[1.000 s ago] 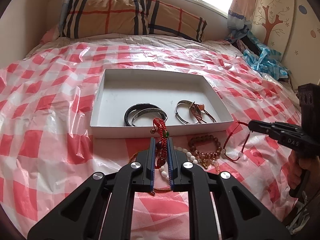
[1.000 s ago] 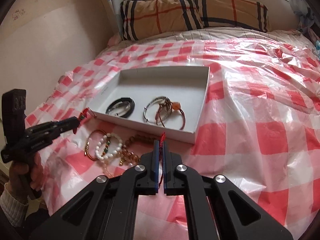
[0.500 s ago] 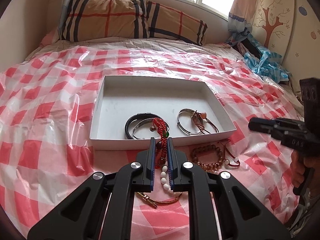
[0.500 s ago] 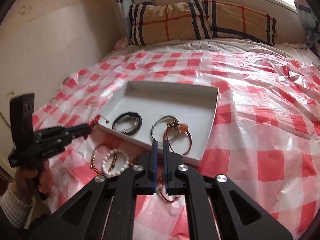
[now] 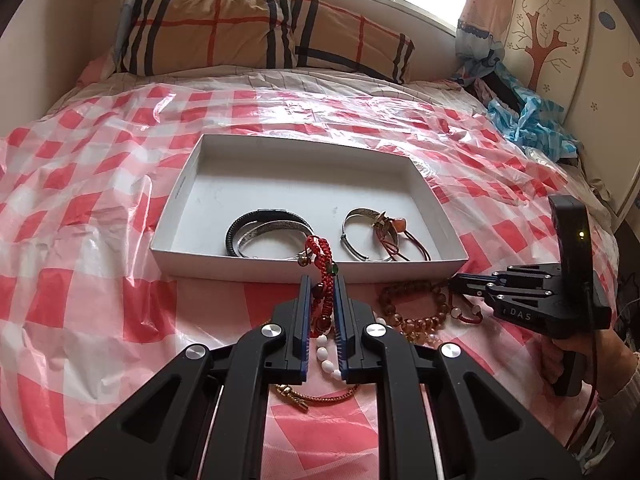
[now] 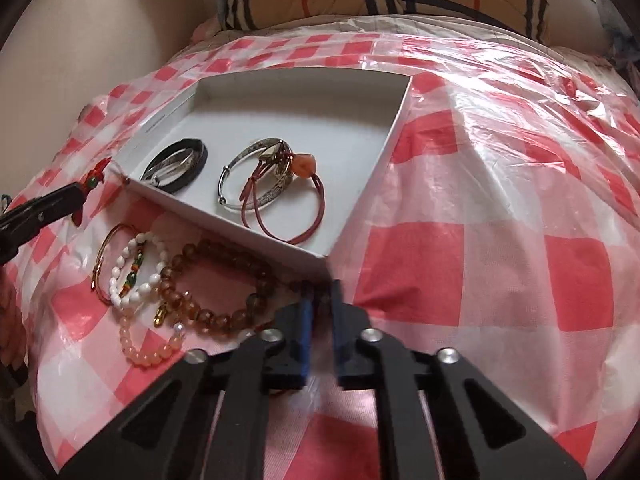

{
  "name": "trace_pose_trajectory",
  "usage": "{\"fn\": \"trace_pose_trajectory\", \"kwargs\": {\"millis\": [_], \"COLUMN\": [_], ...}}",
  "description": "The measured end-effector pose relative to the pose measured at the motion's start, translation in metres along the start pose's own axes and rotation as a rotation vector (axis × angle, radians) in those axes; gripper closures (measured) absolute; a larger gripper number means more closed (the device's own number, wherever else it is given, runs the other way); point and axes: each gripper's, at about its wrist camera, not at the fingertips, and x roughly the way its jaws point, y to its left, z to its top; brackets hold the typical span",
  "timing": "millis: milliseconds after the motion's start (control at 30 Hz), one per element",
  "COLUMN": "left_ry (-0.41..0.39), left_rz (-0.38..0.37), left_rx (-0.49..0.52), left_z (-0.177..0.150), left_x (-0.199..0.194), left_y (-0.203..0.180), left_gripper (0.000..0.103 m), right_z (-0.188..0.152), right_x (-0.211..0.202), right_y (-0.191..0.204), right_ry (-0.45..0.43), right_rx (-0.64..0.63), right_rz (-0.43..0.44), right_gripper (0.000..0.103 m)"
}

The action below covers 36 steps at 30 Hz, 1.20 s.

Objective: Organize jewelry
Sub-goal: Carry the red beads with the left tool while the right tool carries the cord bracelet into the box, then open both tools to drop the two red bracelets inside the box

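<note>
Left wrist view, item one: a shallow white cardboard box [image 5: 176, 200] lies on the bed's red-and-white checked plastic sheet [image 5: 80, 240].

Contents, all along its near wall:
- Left half: a black leather band [image 5: 234, 230] with a flat silver bangle [image 5: 276, 226] laid inside it.
- Right half: a slim silver bangle [image 5: 354, 216], overlapped by a brown-red cord loop carrying an orange stone [image 5: 400, 225].
- We log the far half of the floor as bare.

Outside the box, just before its near wall:
- an amber bead bracelet [image 5: 412, 322]
- a white bead bracelet [image 5: 326, 360]
- a thin gold cord bracelet [image 5: 320, 400]
- a pale pink bead strand [image 6: 140, 356]
- a thin red cord with white beads [image 5: 466, 316]

The left gripper [image 5: 322, 280] is clamped on a red braided bracelet with a green bead [image 5: 320, 248], raised before the near wall.

The right gripper [image 5: 454, 280] sits low at the box's near right corner. Its jaws have just been closing and now stand together. We cannot tell whether anything is caught between them.

Open sheet spreads left, right and beyond the box.
</note>
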Motion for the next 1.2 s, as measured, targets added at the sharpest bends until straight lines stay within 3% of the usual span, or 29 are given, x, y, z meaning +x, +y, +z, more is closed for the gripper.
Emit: {"fn": "trace_pose_trajectory", "kwargs": {"millis": [400, 667, 900, 1200], "left_ry": [-0.009, -0.016, -0.034, -0.034], "left_rz": [0.007, 0.008, 0.009, 0.015], "left_rx": [-0.004, 0.002, 0.009, 0.016], "left_z": [0.002, 0.01, 0.029, 0.045], "left_x": [-0.004, 0.001, 0.009, 0.027], "left_y": [0.004, 0.006, 0.008, 0.01], "left_gripper": [0.093, 0.093, 0.093, 0.093], "right_z": [-0.009, 0.027, 0.065, 0.083], "right_x": [-0.063, -0.093, -0.091, -0.061], "right_y": [0.0, 0.015, 0.02, 0.021], "right_ry": [-0.143, -0.258, -0.316, -0.289], "right_rx": [0.053, 0.03, 0.014, 0.018], "right_rz": [0.07, 0.121, 0.132, 0.128], "right_gripper": [0.099, 0.099, 0.099, 0.099]}}
